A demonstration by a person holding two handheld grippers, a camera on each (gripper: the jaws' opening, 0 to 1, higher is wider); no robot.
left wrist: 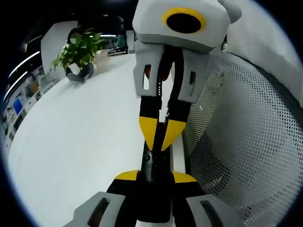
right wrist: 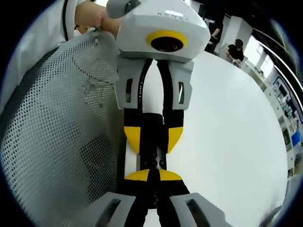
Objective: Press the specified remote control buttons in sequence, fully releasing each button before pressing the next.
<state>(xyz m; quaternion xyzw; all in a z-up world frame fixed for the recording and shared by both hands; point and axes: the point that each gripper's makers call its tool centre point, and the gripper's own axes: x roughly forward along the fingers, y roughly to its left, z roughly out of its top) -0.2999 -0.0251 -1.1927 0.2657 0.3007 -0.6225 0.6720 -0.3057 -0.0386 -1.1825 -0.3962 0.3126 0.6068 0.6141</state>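
Observation:
A slim black remote control lies lengthwise over the white table's edge, and my left gripper is shut on its sides. My right gripper comes in from above, jaws shut to a point, with its yellow tips resting on the remote's top face by a small round button. In the right gripper view, my right gripper has its tips together against the remote, which sits clamped in the left gripper opposite. I cannot tell whether a button is pressed down.
The white table stretches away on one side. A grey mesh chair back stands close on the other side. A potted plant sits at the table's far end. A seated person is in the background.

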